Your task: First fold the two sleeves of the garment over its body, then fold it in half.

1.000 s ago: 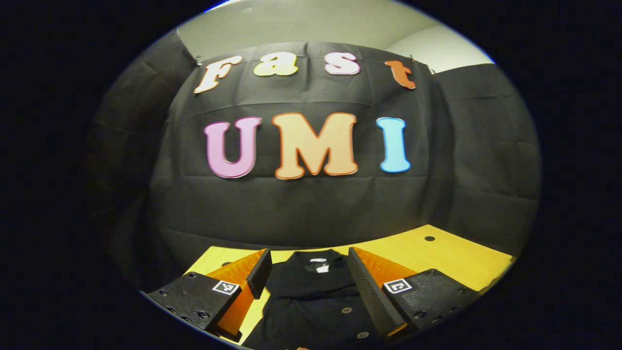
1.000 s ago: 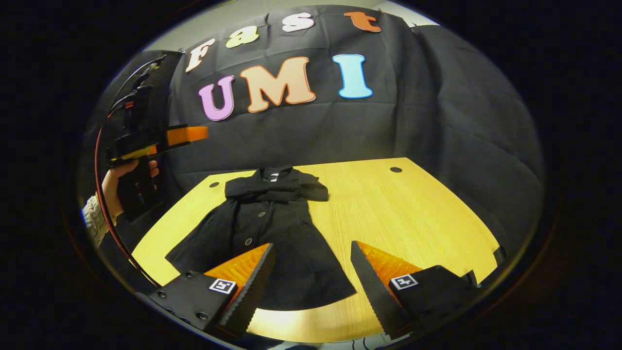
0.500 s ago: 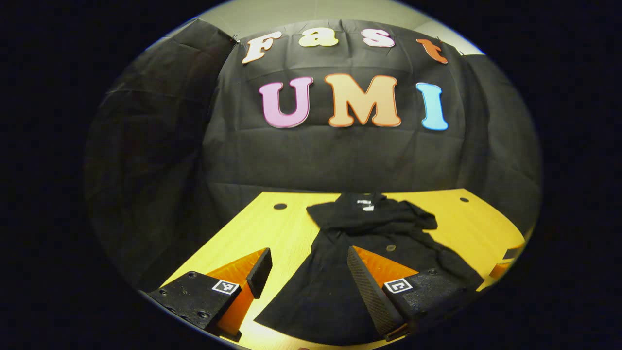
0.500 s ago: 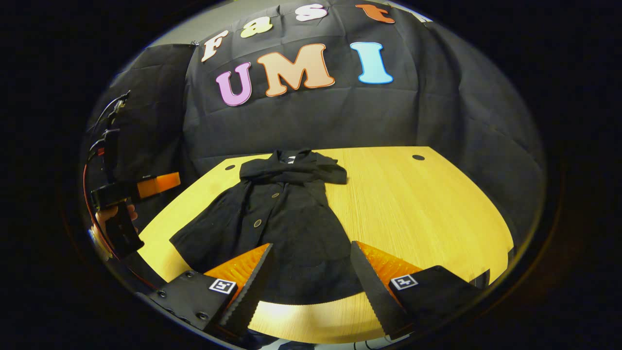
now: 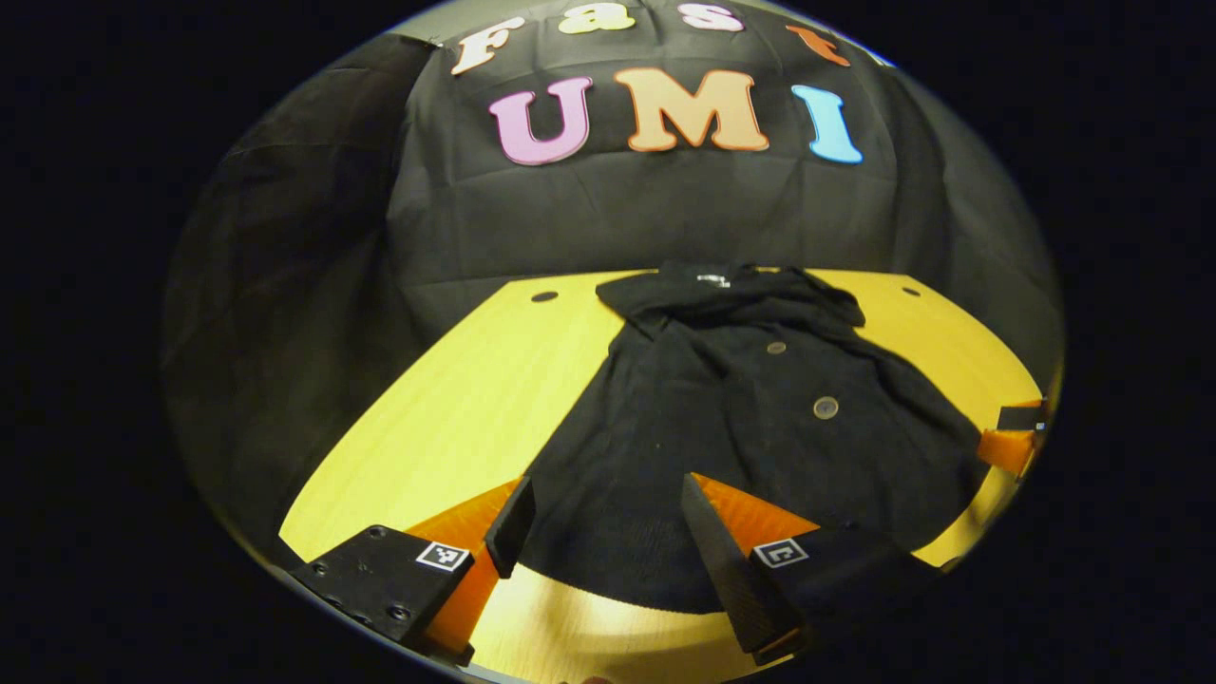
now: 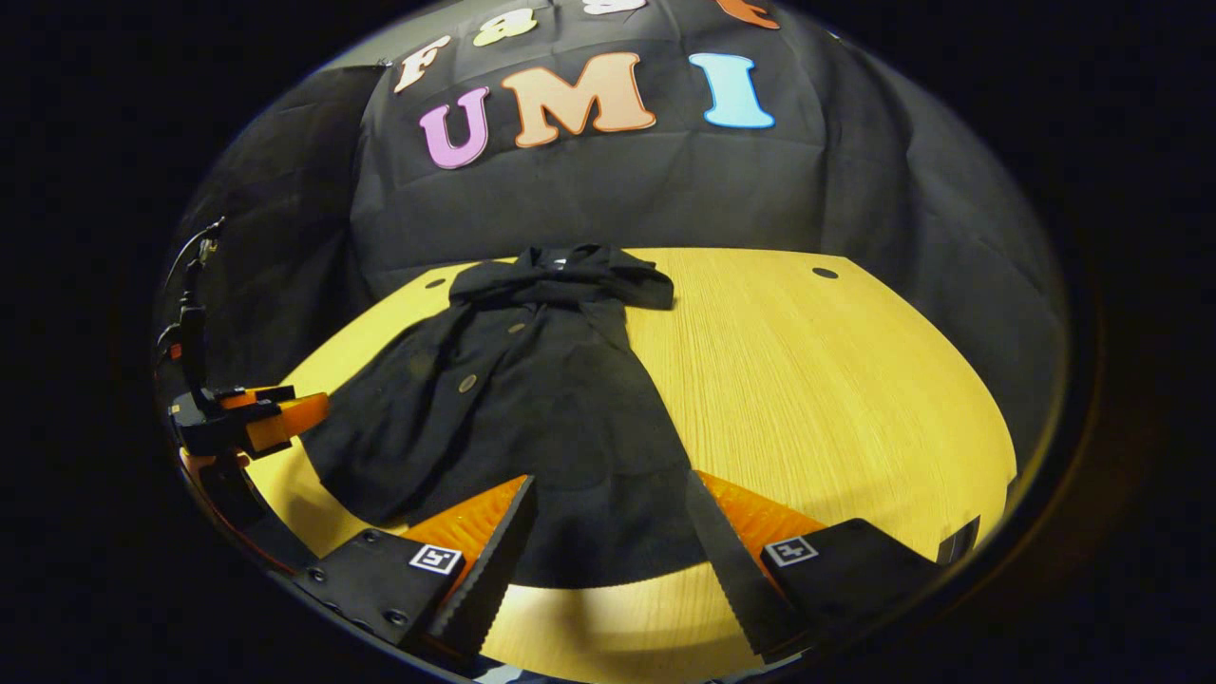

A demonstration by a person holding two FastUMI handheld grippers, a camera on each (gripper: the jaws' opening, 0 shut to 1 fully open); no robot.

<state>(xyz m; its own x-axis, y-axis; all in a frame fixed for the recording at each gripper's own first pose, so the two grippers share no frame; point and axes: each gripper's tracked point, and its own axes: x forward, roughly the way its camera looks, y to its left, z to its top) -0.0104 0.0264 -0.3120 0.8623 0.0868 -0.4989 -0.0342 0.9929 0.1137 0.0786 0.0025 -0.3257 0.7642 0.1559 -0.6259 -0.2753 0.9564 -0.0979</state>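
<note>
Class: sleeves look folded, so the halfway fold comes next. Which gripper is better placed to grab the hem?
Neither clearly: the left gripper and right gripper both hang open over the garment's hem, near opposite corners. Probably use both.

A yellow wooden desk [image 6: 807, 380] is seen carrying a black buttoned garment [image 6: 532, 389], laid flat with its collar toward the far edge, sleeves folded across the chest.

black screwed gripper [image 5: 600, 532] mounts bear square markers.
</note>
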